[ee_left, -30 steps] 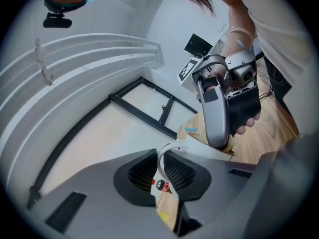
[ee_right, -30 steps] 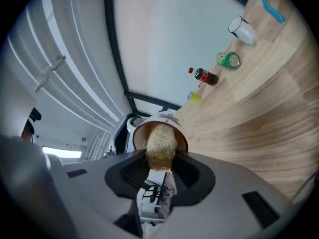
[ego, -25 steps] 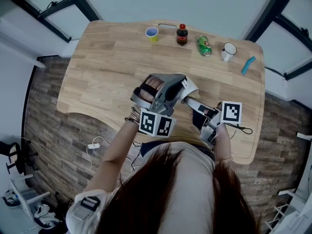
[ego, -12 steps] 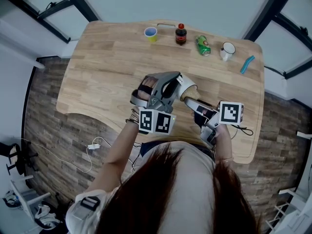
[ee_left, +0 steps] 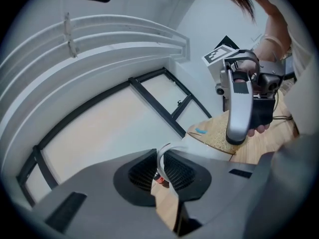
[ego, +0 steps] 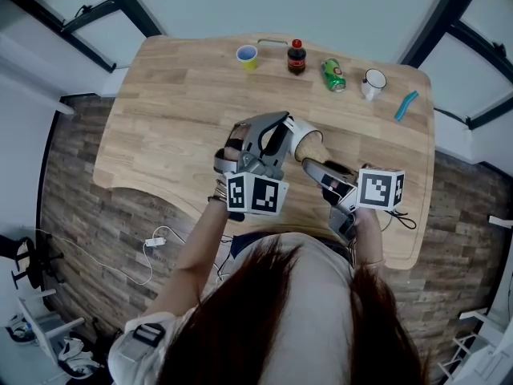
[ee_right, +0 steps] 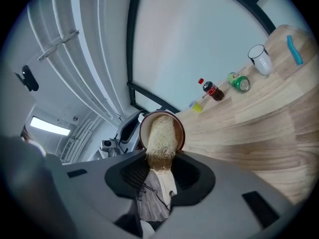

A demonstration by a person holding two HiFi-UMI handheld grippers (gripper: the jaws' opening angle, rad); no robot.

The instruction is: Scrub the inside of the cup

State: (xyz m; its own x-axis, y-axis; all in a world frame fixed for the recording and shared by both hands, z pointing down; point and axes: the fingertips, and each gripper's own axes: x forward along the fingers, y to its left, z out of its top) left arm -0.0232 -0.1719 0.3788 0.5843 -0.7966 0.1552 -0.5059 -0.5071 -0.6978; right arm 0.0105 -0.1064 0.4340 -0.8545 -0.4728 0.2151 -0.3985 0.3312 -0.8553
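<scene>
Left gripper (ee_left: 160, 163) is clamped on the thin white loop handle of the brown-rimmed, cream-lined ceramic cup (ego: 311, 144). The cup is held on its side over the near part of the light wooden table (ego: 176, 111), with its mouth facing the right gripper (ee_right: 160, 169).

Right gripper's jaws are closed on the wooden handle of the pale-bristled scrub brush (ee_right: 160, 139). The bristle head is inside the cup mouth and fills most of the opening. Nothing else can be seen in the cup.

Far edge of the table, left to right in the head view:
- small yellow cup (ego: 248, 55), upright, interior looks bluish, contents unclear
- small dark cola bottle with a red cap (ego: 296, 57), upright, dark liquid inside
- green drink can (ego: 334, 76), lying on its side
- white enamel mug with a dark rim (ego: 373, 82), upright, contents not readable
- slim blue object (ego: 406, 106), lying flat, near the right edge

All five are well apart from the grippers.
</scene>
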